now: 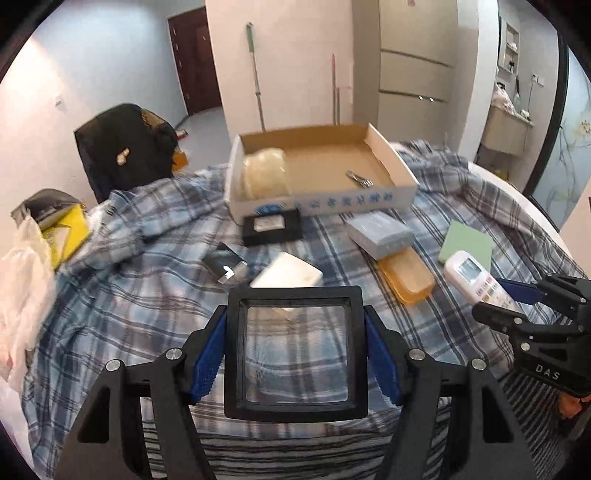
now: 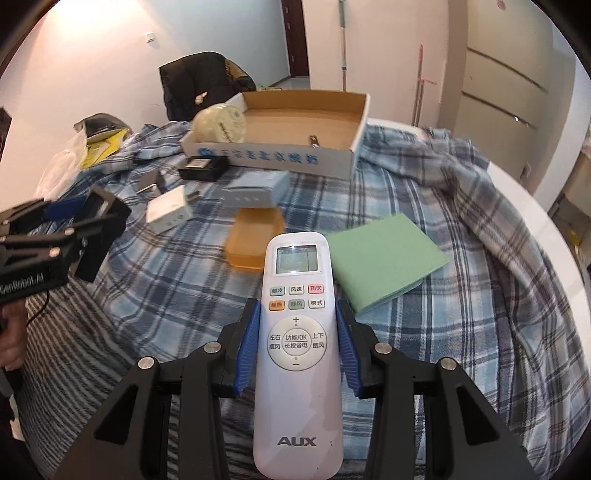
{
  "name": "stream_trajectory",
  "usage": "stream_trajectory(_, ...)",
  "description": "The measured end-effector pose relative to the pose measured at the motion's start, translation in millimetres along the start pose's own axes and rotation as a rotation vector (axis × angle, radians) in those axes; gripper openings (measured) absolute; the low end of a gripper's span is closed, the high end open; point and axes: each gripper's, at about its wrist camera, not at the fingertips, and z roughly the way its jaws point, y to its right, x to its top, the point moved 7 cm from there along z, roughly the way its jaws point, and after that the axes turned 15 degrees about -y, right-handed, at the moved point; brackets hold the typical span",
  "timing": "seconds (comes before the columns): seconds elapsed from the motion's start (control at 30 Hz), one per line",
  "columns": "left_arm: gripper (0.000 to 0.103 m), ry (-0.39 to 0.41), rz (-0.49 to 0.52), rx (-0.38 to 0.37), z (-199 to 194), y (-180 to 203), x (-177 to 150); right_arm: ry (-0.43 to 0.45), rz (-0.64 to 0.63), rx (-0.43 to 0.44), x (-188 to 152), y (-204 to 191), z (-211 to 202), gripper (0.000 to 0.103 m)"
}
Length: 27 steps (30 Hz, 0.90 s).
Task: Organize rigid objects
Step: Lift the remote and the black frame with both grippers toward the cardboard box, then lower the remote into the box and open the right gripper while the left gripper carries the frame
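One remote [image 2: 297, 354], one magnifier [image 1: 295, 354], one cardboard box [image 1: 391, 162] (holding two items).

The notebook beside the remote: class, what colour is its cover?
Plain pale green; the notebook beside the remote shows best in the right wrist view.

Both views are evenly lit by soft indoor light, with a bright wash on the wall [image 2: 74, 22] at upper left. Fisheye distortion bends walls and door [image 1: 195, 59] — black corners ring each frame. The cardboard box [image 1: 388, 147] and small items look smeared by motion blur in the left view — the remote [image 2: 295, 350] is sharp.
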Motion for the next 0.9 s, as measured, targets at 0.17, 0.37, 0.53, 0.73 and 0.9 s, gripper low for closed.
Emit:
stream_trajectory(0.17, 0.072, 0.052, 0.005, -0.008, -20.4, -8.8, 1.6, 0.073, -0.016, -0.022, 11.0, -10.5, -25.0, 0.039)
stream_trajectory(0.37, 0.072, 0.088, 0.003, -0.019, -37.7, -13.9, 13.2, 0.126, -0.003, -0.082, 29.8, -9.2, -48.9, 0.039)
stream_trajectory(0.53, 0.072, 0.162, -0.017, -0.016, -56.0, -16.9, 54.2, 0.117, -0.014, -0.067, 45.7, -9.6, -58.5, 0.039)
stream_trajectory(0.73, 0.072, 0.211, -0.031, -0.035, -57.2, -17.1, 111.7, 0.165, -0.010, -0.097, 81.7, 0.2, -77.7, 0.039)
stream_trajectory(0.9, 0.072, 0.183, -0.063, -0.051, -33.3, -26.9, 152.4, 0.169, 0.030, -0.060, 125.8, 12.0, -69.2, 0.039)
